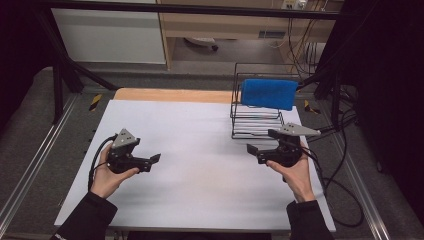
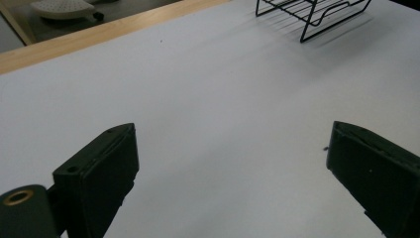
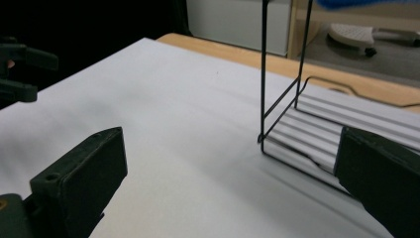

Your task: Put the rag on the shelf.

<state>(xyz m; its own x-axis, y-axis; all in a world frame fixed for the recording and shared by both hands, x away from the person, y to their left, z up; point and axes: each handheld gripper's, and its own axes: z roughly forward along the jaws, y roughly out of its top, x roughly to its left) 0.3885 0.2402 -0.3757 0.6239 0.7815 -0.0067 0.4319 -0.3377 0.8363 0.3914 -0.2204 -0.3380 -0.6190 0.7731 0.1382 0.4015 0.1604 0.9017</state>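
The person wears dark, near-black long sleeves (image 1: 90, 215) that end at the wrists. Each hand-held gripper, the left (image 1: 152, 161) and the right (image 1: 253, 150), is a black body with two blunt, blocky black jaws, a grey three-cornered plate (image 1: 124, 138) on top and a black cable (image 1: 93, 161) trailing from it. In the left gripper view a brass-coloured ring (image 2: 18, 197) sits by the base of one jaw, and a small round hole marks that jaw's top face.

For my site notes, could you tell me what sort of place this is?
Probably a lab recording bench: a white table inside a metal frame, loose cables, and a wire rack holding a blue towel.
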